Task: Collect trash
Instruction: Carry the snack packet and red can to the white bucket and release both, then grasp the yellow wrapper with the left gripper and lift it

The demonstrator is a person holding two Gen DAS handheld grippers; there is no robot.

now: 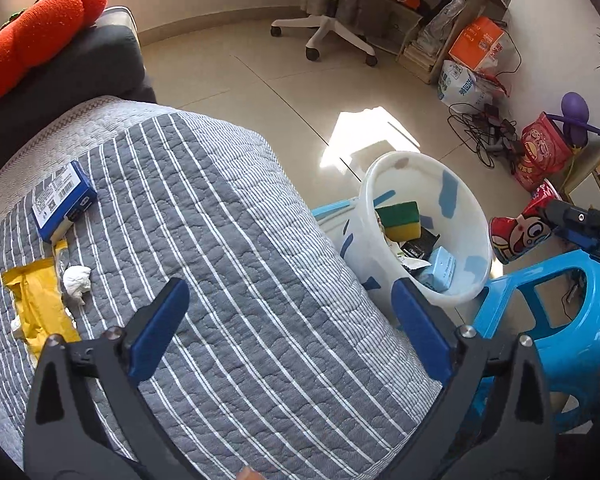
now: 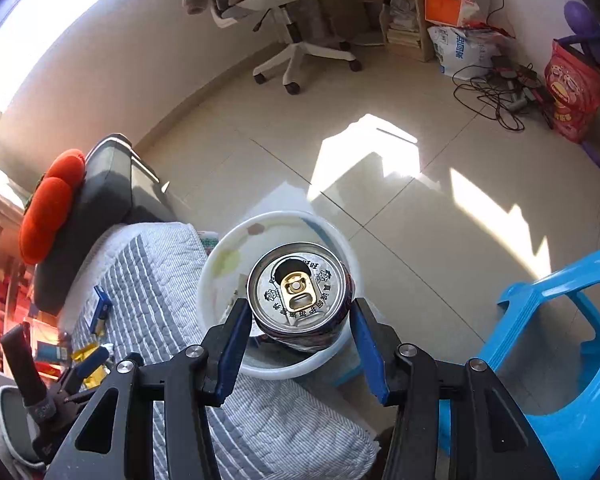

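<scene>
My left gripper [image 1: 290,286] stands open with nothing between its fingers, over the grey striped quilted cushion [image 1: 228,240]. On the cushion's left part lie a blue box [image 1: 62,200], a yellow wrapper [image 1: 40,308] and a crumpled white tissue [image 1: 76,282]. My right gripper [image 2: 300,305] is shut on a red drink can [image 2: 300,284], which hangs top-up over the white bin [image 2: 220,256]. In the left wrist view the can [image 1: 516,236] shows to the right of the bin [image 1: 384,184]. The bin holds a green-yellow sponge [image 1: 400,220], a light blue box [image 1: 440,270] and other scraps.
A blue plastic stool [image 1: 540,300] stands right of the bin. An orange plush pillow [image 1: 40,28] rests on a dark armrest at the far left. Across the tiled floor are a white office chair [image 1: 332,28], tangled cables [image 1: 480,132] and bags by the wall.
</scene>
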